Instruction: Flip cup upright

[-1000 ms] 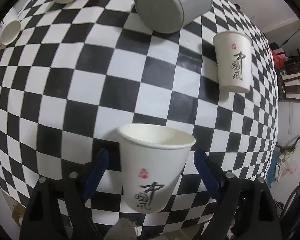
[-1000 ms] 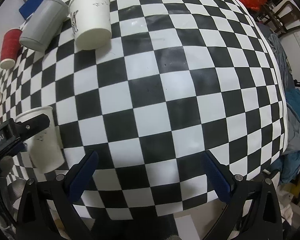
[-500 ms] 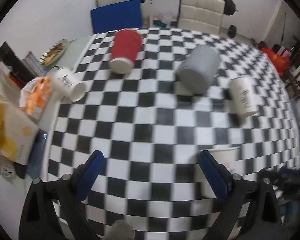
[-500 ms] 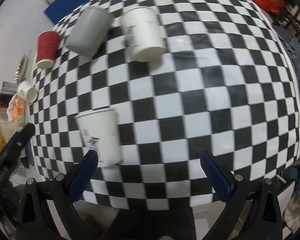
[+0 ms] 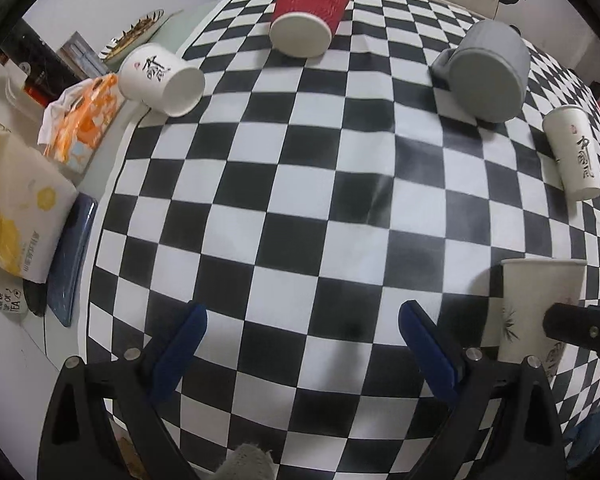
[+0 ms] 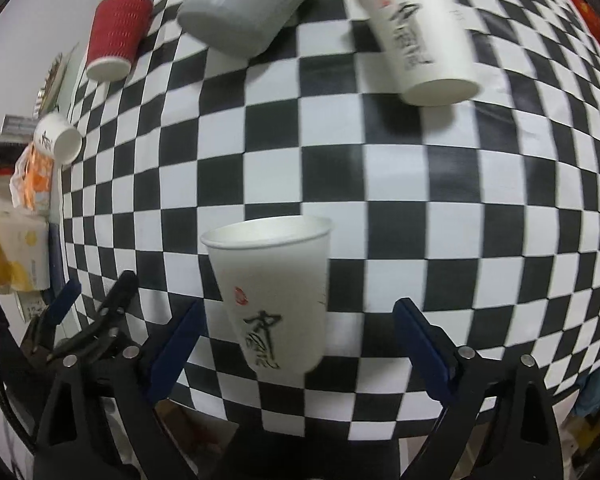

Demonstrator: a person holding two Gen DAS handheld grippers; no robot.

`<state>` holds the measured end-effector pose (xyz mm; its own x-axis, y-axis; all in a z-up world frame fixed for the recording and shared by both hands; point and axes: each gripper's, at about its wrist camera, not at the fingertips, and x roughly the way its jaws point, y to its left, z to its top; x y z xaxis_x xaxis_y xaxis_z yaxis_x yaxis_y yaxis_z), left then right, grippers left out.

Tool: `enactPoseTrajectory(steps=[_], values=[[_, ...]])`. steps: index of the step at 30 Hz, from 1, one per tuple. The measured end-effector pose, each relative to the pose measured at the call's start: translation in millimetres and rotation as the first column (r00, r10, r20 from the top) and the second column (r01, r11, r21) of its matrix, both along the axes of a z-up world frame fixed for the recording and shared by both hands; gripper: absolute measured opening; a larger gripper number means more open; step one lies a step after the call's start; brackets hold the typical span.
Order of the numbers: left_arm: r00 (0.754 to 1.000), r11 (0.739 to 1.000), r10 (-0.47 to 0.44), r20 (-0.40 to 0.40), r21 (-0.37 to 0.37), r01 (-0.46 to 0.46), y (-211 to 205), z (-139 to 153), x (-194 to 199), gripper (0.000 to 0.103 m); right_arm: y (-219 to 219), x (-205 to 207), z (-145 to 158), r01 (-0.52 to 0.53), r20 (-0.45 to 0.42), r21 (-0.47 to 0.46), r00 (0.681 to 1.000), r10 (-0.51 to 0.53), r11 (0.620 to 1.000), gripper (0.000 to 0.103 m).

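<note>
Left hand-held gripper (image 5: 301, 344) hangs wide open and empty over bare checkered desk (image 5: 300, 200); one white paper cup (image 5: 539, 304) stands upright at my right, near the desk's edge, while a red cup (image 5: 307, 12), grey cup (image 5: 487, 76) and two more lie tipped. Right hand-held gripper (image 6: 296, 348), jaws spread, brackets that upright cup (image 6: 272, 292) without touching, I judge; open desk lies ahead.

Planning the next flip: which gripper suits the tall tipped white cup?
Right, probably: the tipped cup lies ahead of the open right gripper, though the upright cup stands between its jaws. From the left gripper it sits far sideways.
</note>
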<state>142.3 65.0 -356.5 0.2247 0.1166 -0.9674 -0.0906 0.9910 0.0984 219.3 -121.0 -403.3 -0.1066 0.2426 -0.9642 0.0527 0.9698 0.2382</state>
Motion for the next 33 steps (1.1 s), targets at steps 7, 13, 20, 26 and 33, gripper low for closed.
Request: enactPoseTrajectory(steps=[7, 13, 20, 26, 33], values=[[1.000, 1.000, 0.019, -0.021, -0.017, -0.020, 8.6, -5.4, 0.2, 0.098, 13.9, 9.5, -23.1, -0.027, -0.059, 0.029, 0.998, 0.029, 0.999, 0.065], [0.999, 0.998, 0.046, -0.011, -0.033, -0.047, 20.4, 0.0, 0.1, 0.098, 18.8, 15.4, 2.4, 0.031, 0.173, 0.033, 0.984, -0.036, 0.999, 0.065], [0.998, 0.997, 0.067, -0.017, -0.036, -0.068, 24.8, -2.9, 5.2, 0.098, 35.7, -4.5, 11.8, 0.043, 0.515, 0.009, 0.856, -0.041, 0.999, 0.065], [0.998, 0.998, 0.049, -0.029, -0.031, -0.050, 24.5, -3.4, -10.3, 0.098, 42.3, -34.9, 14.2, 0.015, 0.635, -0.041, 0.773, 0.014, 0.999, 0.065], [1.000, 0.999, 0.030, 0.005, -0.024, -0.030, 27.2, 6.1, -32.3, 0.098, 35.2, -61.8, 16.0, 0.022, 0.594, -0.084, 0.804, 0.032, 0.996, 0.066]])
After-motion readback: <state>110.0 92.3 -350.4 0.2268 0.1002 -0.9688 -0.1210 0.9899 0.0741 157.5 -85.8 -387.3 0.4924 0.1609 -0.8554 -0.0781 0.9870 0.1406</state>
